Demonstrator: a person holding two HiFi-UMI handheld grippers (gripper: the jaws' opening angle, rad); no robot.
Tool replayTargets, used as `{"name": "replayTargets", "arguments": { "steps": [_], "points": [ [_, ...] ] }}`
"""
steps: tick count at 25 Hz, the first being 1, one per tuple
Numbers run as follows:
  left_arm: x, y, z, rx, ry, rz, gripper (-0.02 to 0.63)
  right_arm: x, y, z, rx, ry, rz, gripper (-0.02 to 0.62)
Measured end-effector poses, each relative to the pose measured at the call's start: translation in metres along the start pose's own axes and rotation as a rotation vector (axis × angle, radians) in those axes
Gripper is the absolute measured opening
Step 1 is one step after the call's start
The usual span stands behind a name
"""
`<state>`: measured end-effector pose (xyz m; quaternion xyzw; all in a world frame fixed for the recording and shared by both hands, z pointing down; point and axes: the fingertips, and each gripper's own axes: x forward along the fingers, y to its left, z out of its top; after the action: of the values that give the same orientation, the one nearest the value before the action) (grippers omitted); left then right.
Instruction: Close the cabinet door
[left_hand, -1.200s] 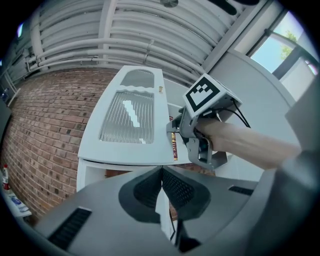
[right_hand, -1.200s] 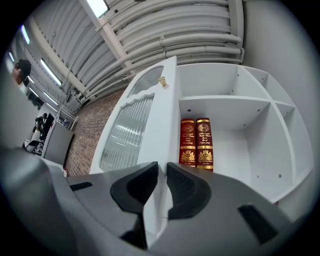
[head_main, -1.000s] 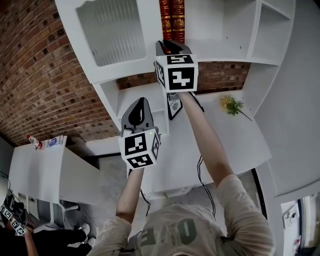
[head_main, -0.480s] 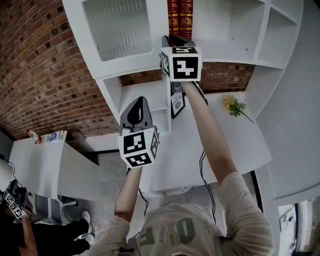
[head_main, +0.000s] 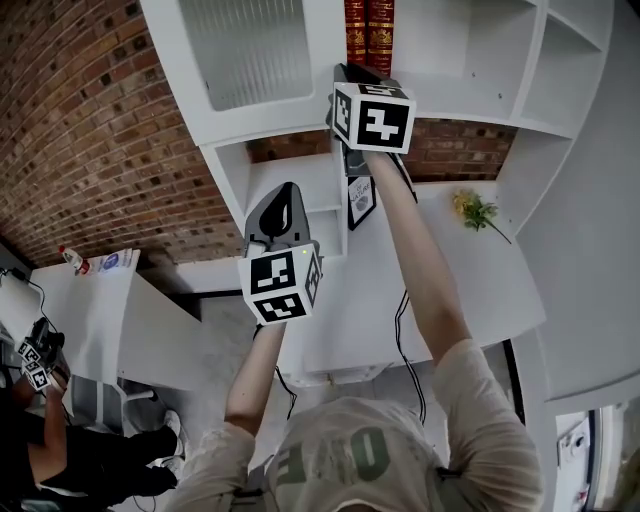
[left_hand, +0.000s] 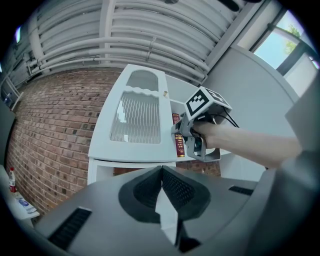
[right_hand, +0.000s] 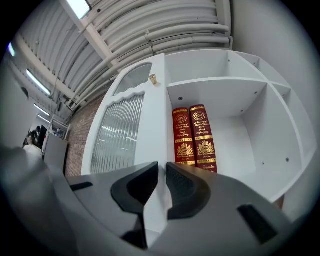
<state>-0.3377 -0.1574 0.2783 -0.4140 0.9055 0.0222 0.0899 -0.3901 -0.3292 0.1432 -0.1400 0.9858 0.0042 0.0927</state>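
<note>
The white cabinet door (head_main: 250, 60) with its ribbed glass pane stands swung open at the left of the cabinet. My right gripper (head_main: 342, 72) is at the door's free edge, just in front of two red books (head_main: 367, 30). In the right gripper view its jaws (right_hand: 161, 172) are closed on that white edge of the door (right_hand: 120, 130), below the brass knob (right_hand: 152, 78). My left gripper (head_main: 285, 190) hangs lower, shut and empty, and points toward the door (left_hand: 137, 120) and the right gripper (left_hand: 179, 134).
Open white shelf compartments (head_main: 470, 50) lie to the right of the books. Below stand a framed picture (head_main: 360, 200), yellow flowers (head_main: 475, 212) and the white desk (head_main: 460, 290). A brick wall (head_main: 90, 130) is at the left, and another person (head_main: 40, 440) sits at the lower left.
The head view has shifted a little, so the cabinet sits further right. My right gripper has rolled slightly at the door's edge. The left gripper has stayed where it was.
</note>
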Motion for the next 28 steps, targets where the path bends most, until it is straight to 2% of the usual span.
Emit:
{"name": "replayTargets", "arguments": {
  "steps": [3, 8, 10, 13, 15, 19, 24, 28],
  "points": [
    [-0.005, 0.001, 0.002, 0.003, -0.003, 0.003, 0.014, -0.012, 0.002, 0.003, 0.042, -0.036, 0.034, 0.062],
    [-0.021, 0.001, 0.006, 0.006, -0.016, 0.013, 0.014, -0.066, 0.012, 0.013, -0.001, -0.158, 0.059, 0.062],
    [-0.029, 0.002, 0.005, -0.02, -0.022, 0.016, 0.014, -0.097, 0.023, 0.013, -0.014, -0.222, 0.083, 0.062],
    [-0.047, 0.004, 0.001, -0.058, -0.033, 0.03, 0.013, -0.149, 0.042, 0.001, -0.048, -0.324, 0.131, 0.062],
    [-0.061, 0.006, -0.002, -0.056, -0.045, 0.048, 0.013, -0.177, 0.052, -0.017, -0.077, -0.35, 0.137, 0.063],
    [-0.087, 0.01, -0.011, -0.072, -0.053, 0.079, 0.014, -0.213, 0.062, -0.064, -0.095, -0.295, 0.134, 0.063],
    [-0.108, 0.015, -0.035, -0.087, -0.023, 0.127, 0.014, -0.237, 0.074, -0.127, -0.055, -0.146, 0.174, 0.061],
    [-0.116, 0.013, -0.047, -0.09, 0.004, 0.136, 0.014, -0.245, 0.08, -0.152, -0.06, -0.065, 0.175, 0.026]
  ]
}}
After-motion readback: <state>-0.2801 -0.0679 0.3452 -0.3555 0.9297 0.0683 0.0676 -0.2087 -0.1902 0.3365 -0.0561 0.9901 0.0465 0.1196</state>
